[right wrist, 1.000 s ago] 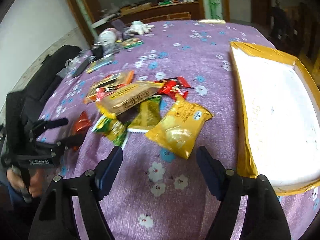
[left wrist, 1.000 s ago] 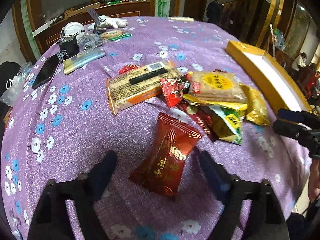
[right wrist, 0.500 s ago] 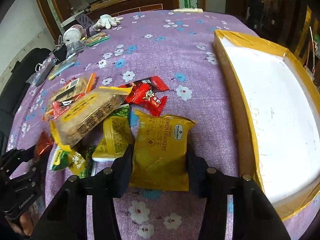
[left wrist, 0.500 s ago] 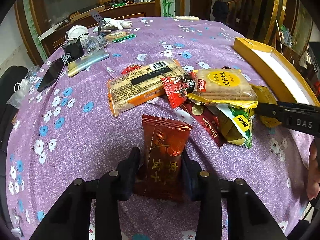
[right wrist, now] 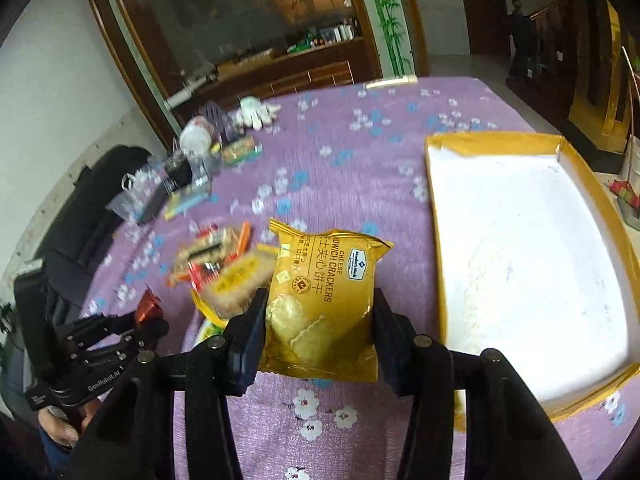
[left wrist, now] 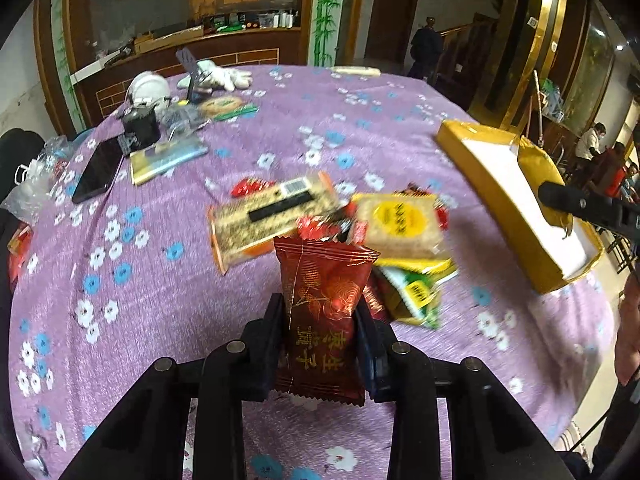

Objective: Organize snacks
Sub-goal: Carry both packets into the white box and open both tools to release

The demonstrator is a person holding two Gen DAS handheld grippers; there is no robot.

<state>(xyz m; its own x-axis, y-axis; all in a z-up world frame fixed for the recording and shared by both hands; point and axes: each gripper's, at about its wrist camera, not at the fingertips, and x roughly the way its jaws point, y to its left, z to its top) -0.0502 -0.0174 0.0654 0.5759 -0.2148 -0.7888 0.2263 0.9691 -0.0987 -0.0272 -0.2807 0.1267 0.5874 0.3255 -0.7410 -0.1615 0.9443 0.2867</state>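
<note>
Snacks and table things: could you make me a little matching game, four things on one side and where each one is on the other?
Things:
1. red packet
2. cracker packet
3. gold box
4. phone

Places:
A. lying flat on the cloth near the far left clutter
B. between the jaws of the right hand-held gripper
C. open on the table, white inside, nothing in it
D. between the jaws of the left hand-held gripper, which are closing on it

Pairs: 1-D, 2-B, 3-C, 4-A

Tongs clamped red packet (left wrist: 322, 312), cracker packet (right wrist: 322, 300); lifted.
</note>
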